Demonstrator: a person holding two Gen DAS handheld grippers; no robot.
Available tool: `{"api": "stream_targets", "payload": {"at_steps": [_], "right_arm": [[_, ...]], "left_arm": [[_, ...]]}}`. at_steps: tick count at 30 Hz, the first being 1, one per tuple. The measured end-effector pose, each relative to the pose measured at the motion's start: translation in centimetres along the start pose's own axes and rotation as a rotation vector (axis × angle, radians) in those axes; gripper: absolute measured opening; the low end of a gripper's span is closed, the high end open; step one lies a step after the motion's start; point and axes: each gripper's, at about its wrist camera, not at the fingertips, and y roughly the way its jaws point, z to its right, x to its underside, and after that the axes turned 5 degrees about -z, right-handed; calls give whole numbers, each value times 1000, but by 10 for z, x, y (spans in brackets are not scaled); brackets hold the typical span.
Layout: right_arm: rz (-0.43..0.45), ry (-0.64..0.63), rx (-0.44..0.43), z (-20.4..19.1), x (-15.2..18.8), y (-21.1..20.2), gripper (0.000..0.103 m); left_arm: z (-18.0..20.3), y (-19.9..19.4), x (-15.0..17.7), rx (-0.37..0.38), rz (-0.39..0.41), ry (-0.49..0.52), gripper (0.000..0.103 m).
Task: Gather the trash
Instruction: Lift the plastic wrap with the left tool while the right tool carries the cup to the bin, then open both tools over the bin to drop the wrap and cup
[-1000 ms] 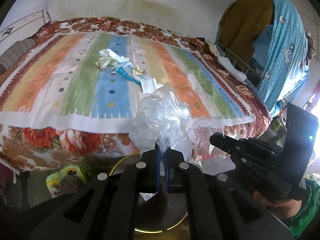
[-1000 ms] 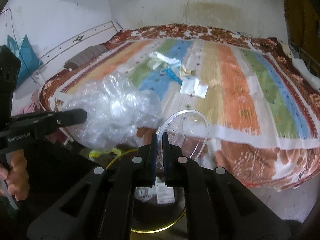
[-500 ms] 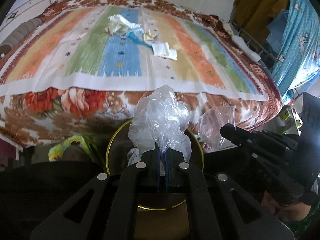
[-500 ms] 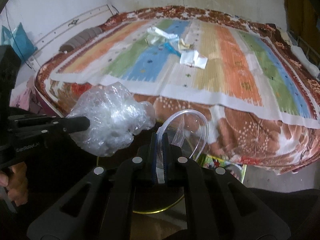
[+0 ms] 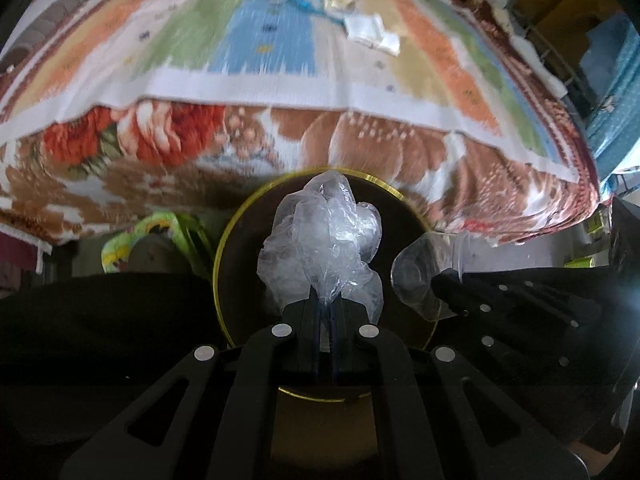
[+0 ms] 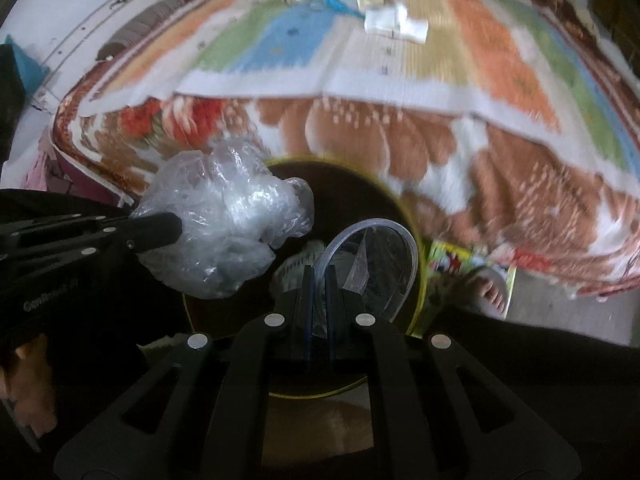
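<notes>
Two grippers over the yellow-rimmed bin (image 5: 224, 248): left gripper (image 5: 326, 308) clenched on a crumpled clear plastic bag (image 5: 324, 248), right gripper (image 6: 318, 280) clenched on a clear plastic lid (image 6: 374, 264). Risk, as I judge it: the light bag may cling to the pads or drift past the bin's rim on release; the lid, near the rim, could tip outside. Bin holds something pale, unclear; more litter (image 5: 372, 34) lies on the bed beyond the bin.

Clear crumpled plastic bag (image 5: 324, 248); dark bin, yellow rim (image 5: 224, 236); striped multicolour mat (image 5: 260, 40); floral blanket (image 5: 160, 136).
</notes>
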Motion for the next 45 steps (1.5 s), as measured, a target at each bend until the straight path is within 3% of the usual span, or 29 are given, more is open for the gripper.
{"api": "stream_targets", "payload": {"at_steps": [8,15,20,22,23,25,29,36,42,45], "right_arm": [[-95,37,12,4,-6,35,5],[-130,109,11,16,-13,54,5],[-129,160,-18,27,-18,57,6],[-122,177,-39,29,-18,56,10],[-115,184,-45,30,-19,54,24],[-90,194,-48,32,-19,49,41],[-64,208,-53,36,-21,42,45],[-15,204,-59,35,-23,28,52],[40,187,-56,34,-23,10,58],[72,174,-58,33,-23,0,64]], "left_arm": [[-13,39,-14,-14,-121,-110,3],[-25,60,-24,-6,-164,-191,3],[-32,60,-29,20,-153,-233,3],[-37,56,-30,58,-139,-265,12],[-41,53,-31,74,-124,-285,28],[-46,45,-32,87,-89,-320,41],[-47,36,-33,108,-54,-334,41],[-44,21,-36,62,21,-306,51],[-45,8,-37,68,63,-299,55],[-44,-3,-37,70,98,-290,66]]}}
